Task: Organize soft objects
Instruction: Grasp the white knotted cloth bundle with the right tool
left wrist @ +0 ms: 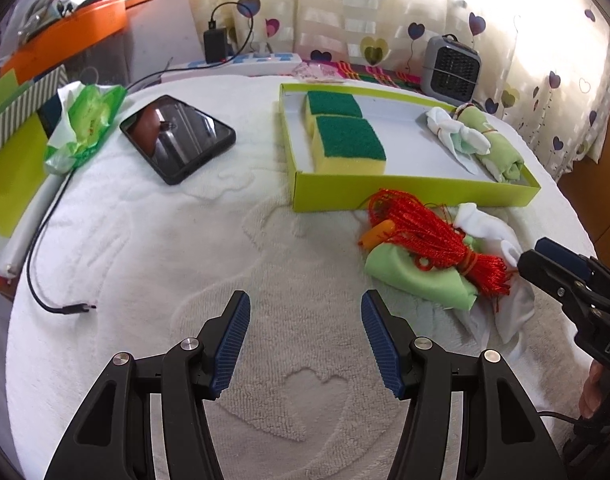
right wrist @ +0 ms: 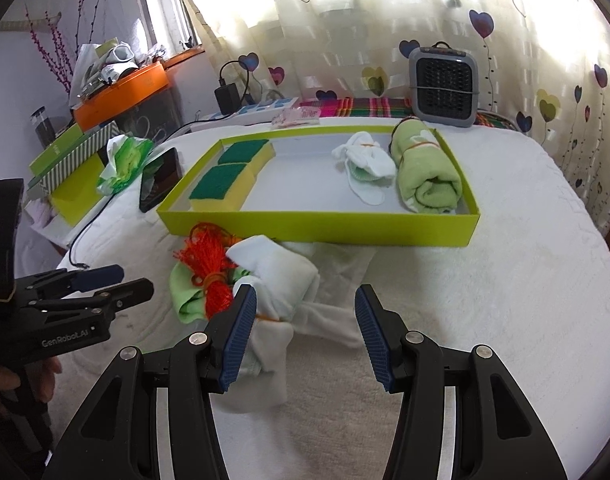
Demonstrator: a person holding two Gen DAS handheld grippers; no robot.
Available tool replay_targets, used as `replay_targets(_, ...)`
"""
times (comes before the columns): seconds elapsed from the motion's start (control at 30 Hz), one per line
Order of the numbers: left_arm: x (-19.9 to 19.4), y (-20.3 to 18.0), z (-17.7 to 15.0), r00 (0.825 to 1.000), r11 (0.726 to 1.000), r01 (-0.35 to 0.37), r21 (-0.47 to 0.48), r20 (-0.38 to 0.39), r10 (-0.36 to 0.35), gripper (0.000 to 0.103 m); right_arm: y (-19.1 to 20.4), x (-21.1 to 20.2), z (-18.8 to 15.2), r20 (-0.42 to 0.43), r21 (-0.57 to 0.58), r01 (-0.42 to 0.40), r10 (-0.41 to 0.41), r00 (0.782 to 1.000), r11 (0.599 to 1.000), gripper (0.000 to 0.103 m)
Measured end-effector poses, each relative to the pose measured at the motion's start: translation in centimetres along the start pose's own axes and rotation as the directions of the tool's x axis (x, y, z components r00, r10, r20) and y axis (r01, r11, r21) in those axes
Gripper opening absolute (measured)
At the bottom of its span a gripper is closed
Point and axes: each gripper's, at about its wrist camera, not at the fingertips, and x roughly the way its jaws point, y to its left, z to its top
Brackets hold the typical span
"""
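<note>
Left gripper (left wrist: 305, 344): jaws spread wide, holding nothing, over the white towel (left wrist: 185, 240).
Right gripper (right wrist: 301, 336): jaws wide apart, empty, straddling the white cloth bundle (right wrist: 277, 276).
Bundle: just before the green tray (right wrist: 317, 228), red cord (right wrist: 213, 264) alongside.

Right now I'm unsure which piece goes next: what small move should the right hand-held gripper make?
Probably ease the open right hand-held gripper forward and close on the white bundle, which lies between its fingers, outside the green box.
</note>
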Motion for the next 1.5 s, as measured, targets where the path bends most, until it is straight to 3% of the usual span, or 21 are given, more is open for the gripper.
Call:
replay_targets(0.2, 0.4, 0.3, -0.2, 1.000, 1.000, 0.012, -0.007, -0.008, -0.012, 0.057, -0.1, 0.0, -0.7, -0.020, 0.025, -0.016, 0.017, 1.000, 1.000, 0.058)
replay_targets(0.83, 0.6, 0.0, -0.6, 1.000, 1.000, 0.003, 0.008, 0.017, -0.003, 0.057, 0.5, 1.2, -1.2, -0.070, -0.016, -0.033, 0.032, 0.997, 0.999, 0.058)
replay_targets(1.0, 0.6, -0.1, -0.6, 1.000, 1.000, -0.002, 0.013, 0.021, 0.002, 0.057, 0.4, 0.9, -1.3, -0.063, -0.015, -0.073, 0.072, 0.995, 0.997, 0.039)
replay_targets(1.23, 0.6, 0.2, -0.6, 1.000, 1.000, 0.018, -0.011, 0.022, -0.017, 0.057, 0.3, 0.3, -1.4, -0.058, -0.025, -0.075, 0.074, 0.996, 0.997, 0.034)
replay_targets(1.5, 0.5, 0.7, -0.5, 0.999, 0.999, 0.040, -0.035, 0.018, -0.040, 0.057, -0.1, -0.9, -1.7, -0.037, -0.042, -0.020, 0.019, 0.999, 0.999, 0.029)
